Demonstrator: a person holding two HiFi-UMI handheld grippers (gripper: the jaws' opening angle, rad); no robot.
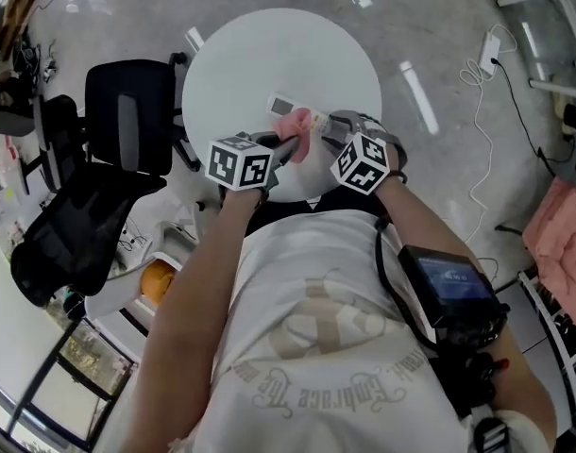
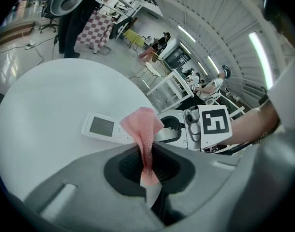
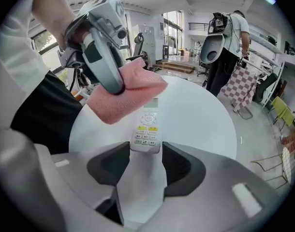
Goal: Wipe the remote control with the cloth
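A white remote control (image 1: pixel 286 105) lies over the near part of the round white table (image 1: pixel 269 55). Its button end (image 3: pixel 146 132) sits between the jaws of my right gripper (image 3: pixel 146 153), which touch both its sides and grip it. My left gripper (image 1: pixel 290 147) is shut on a pink cloth (image 1: pixel 293 125). In the left gripper view the cloth (image 2: pixel 143 127) stands up from the jaws in front of the remote's screen end (image 2: pixel 101 127). In the right gripper view the cloth (image 3: pixel 123 93) hangs over the remote's far left part.
Two black office chairs (image 1: pixel 127 111) stand left of the table. A white cable and power strip (image 1: pixel 491 55) lie on the floor to the right. A person (image 3: pixel 225 57) stands beyond the table's far edge. A pink bundle (image 1: pixel 557 234) is at the right edge.
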